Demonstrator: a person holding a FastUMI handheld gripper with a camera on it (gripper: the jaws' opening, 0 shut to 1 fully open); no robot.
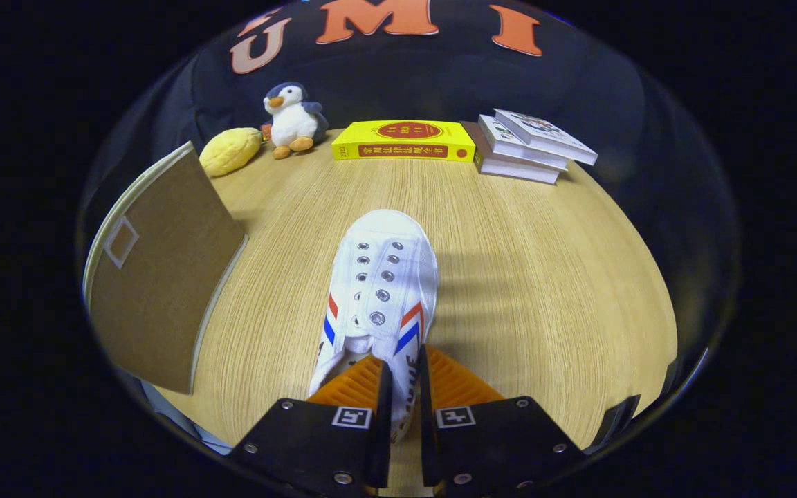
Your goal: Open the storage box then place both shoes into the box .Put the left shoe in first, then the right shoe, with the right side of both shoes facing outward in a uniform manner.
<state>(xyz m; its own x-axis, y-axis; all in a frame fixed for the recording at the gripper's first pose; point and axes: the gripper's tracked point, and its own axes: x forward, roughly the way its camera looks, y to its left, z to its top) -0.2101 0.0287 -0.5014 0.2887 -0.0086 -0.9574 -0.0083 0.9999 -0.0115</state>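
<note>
Gripper view: the gripper (404,387) was seen nearly closed, its fingers pinched on the side wall of the white shoe (379,290) at its opening, toe pointing away over the wooden table (544,277). The storage box (156,290) was seen just left of the shoe, its lid raised. The box was judged opened; which shoe was held could not be told, and placing remained.
</note>
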